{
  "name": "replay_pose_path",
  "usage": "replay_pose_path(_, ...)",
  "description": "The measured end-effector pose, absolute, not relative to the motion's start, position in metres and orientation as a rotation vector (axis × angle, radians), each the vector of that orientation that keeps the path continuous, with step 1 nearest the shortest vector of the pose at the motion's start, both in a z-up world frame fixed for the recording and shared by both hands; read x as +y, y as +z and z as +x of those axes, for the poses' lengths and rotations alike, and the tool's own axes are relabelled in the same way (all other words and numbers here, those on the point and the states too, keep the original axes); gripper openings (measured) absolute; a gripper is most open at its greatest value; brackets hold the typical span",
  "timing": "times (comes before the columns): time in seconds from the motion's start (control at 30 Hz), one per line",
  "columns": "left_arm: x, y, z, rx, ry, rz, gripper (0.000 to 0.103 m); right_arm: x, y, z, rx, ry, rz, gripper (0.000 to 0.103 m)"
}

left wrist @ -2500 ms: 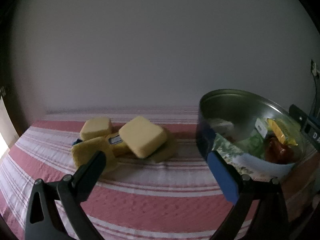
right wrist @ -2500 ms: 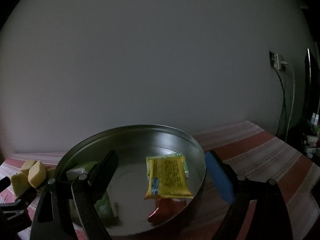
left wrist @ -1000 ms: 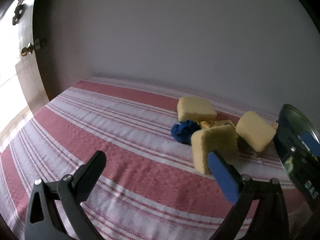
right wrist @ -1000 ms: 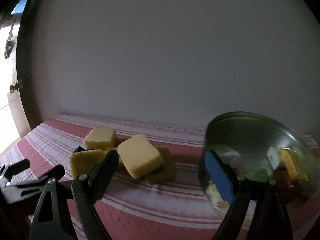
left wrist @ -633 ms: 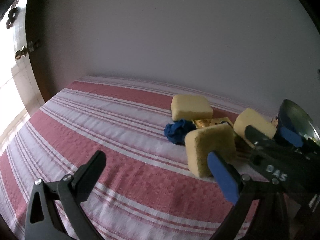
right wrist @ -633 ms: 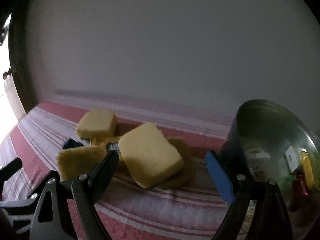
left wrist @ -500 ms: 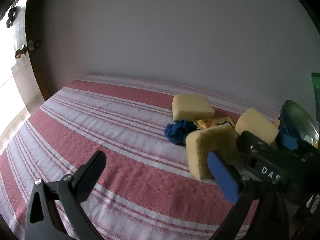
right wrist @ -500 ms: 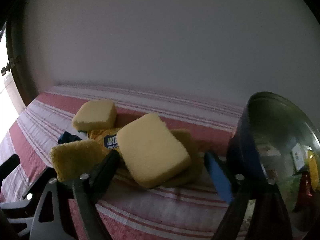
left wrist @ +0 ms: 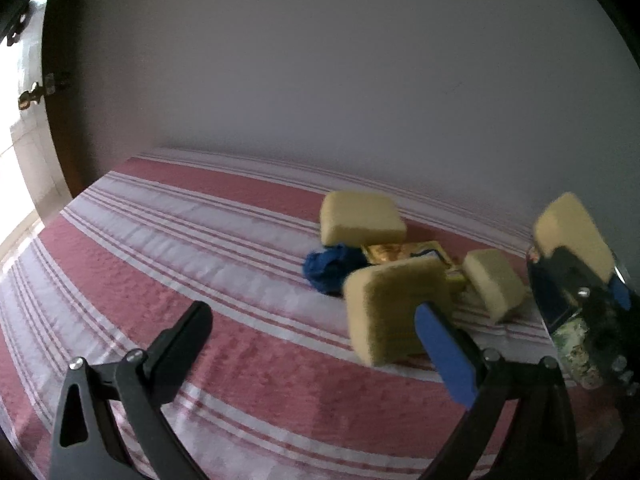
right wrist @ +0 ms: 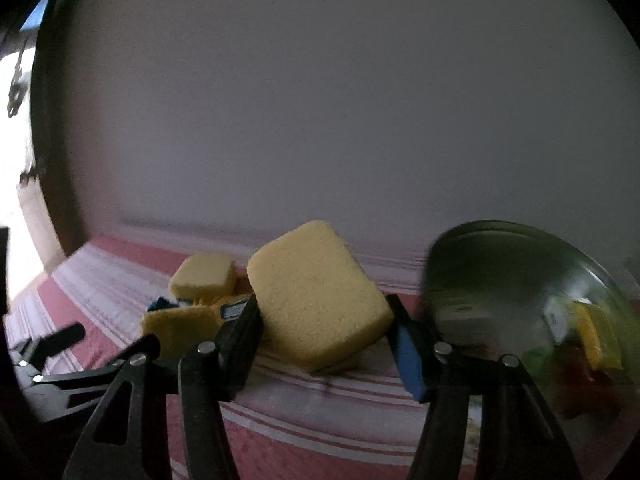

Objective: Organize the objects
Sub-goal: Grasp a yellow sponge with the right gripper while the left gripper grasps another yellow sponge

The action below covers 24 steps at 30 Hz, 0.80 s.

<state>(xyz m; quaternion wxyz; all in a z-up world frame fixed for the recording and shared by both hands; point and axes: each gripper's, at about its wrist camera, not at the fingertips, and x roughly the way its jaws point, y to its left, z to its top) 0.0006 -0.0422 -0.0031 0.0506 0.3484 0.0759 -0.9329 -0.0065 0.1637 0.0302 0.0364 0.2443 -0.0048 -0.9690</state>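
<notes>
Yellow sponge [right wrist: 316, 292]: clamped between the jaws of the right gripper [right wrist: 326, 336], lifted clear of the striped cloth [right wrist: 320, 400], beside the metal pan [right wrist: 516, 280]. Remaining sponges: upright one [left wrist: 394, 312], flat one [left wrist: 362, 220], tilted one [left wrist: 494, 282], grouped with a blue cloth ball [left wrist: 332, 266] and gold packet [left wrist: 404, 252] near the cloth's far edge. Left gripper [left wrist: 316, 344]: jaws wide, holding nothing.

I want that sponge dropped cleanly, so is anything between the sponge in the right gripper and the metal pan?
Nothing visible does. The right gripper holds the sponge raised, beside the metal pan, with only striped cloth between them.
</notes>
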Motion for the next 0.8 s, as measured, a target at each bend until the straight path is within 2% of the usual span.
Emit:
replay_pose_path(0.2,-0.018,-0.007,-0.018,0.245,-2.818,1.108,0.102,0.19,0.033,0.011,-0.083,-3.011,0.758,0.062)
replay_pose_path(0.33,-0.005,-0.013,-0.035,0.253,-2.779,1.188,0.096,0.208,0.035,0.014,-0.097,-3.027,0.761,0.062)
replay_pose_path(0.4,-0.004,-0.018,-0.041,0.279,-2.787,1.248,0.089,0.207,0.031,0.003,-0.112,-3.02,0.767,0.062)
replay_pose_path(0.47,-0.01,-0.02,-0.041,0.355,-2.823,1.272,0.075,0.206,0.029,-0.002,-0.126,-3.012,0.776,0.062)
replay_pose_path(0.5,-0.015,-0.02,-0.04,0.41,-2.835,1.266,0.073,0.205,0.029,-0.002,-0.129,-3.009,0.779,0.062)
replay_pose_path(0.57,-0.025,-0.02,-0.035,0.513,-2.865,1.247,0.05,0.202,0.027,-0.003,-0.125,-3.007,0.774,0.062)
replay_pose_path(0.7,-0.034,-0.016,-0.022,0.573,-2.881,1.197,0.045,0.199,0.029,0.002,-0.112,-3.022,0.737,0.062)
replay_pose_path(0.77,-0.037,-0.009,-0.014,0.571,-2.909,1.113,0.032,0.2,0.029,0.003,-0.111,-3.032,0.722,0.062)
replay_pose_path(0.8,-0.036,-0.004,-0.009,0.545,-2.93,1.064,0.03,0.201,0.03,0.004,-0.111,-3.04,0.71,0.062)
